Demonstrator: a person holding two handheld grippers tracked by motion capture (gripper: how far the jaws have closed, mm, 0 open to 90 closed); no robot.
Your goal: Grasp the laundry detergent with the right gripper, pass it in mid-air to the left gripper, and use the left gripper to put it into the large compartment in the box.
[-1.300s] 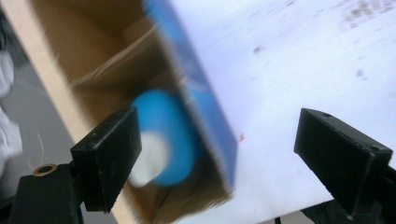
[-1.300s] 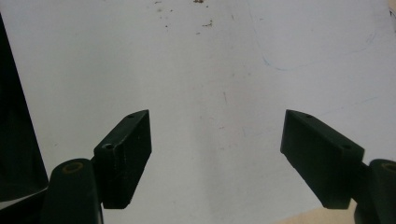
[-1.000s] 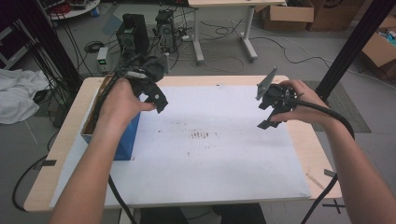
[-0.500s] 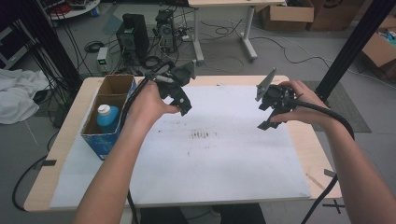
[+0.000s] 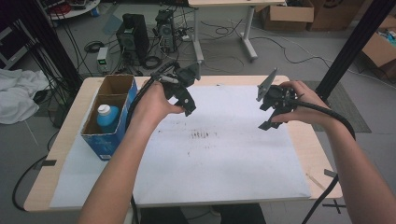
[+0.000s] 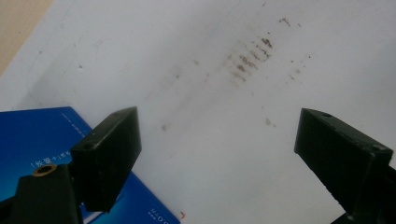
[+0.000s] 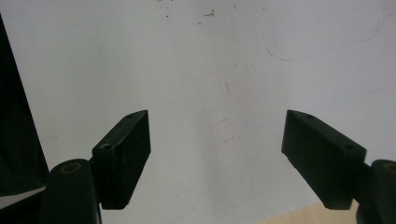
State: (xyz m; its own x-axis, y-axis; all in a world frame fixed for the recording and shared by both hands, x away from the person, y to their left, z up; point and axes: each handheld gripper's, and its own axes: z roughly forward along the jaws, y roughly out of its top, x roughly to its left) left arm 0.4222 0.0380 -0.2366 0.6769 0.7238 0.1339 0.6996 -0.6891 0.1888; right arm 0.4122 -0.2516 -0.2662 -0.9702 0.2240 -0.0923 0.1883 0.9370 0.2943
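A blue cardboard box [image 5: 108, 140] stands at the table's left with its top open, and a blue bottle with a white cap [image 5: 107, 116] sits upright inside it. My left gripper [image 5: 186, 100] hovers above the white sheet [image 5: 219, 158] just right of the box, open and holding nothing. In the left gripper view its jaws stand wide apart [image 6: 217, 154] over the stained sheet, with the blue box [image 6: 28, 140] at the lower left. My right gripper [image 5: 270, 116] hangs over the sheet's right part, also open with nothing in it [image 7: 217, 154].
A patch of brown stains [image 5: 201, 135] marks the middle of the sheet. The wooden table [image 5: 322, 154] shows at the edges around the sheet. Behind the table, computer cases, cables and a desk leg stand on the floor. White cloth lies at the far left.
My left gripper has swung from over the box rightward onto the sheet, uncovering the box and the bottle in it. The right gripper has stayed put.
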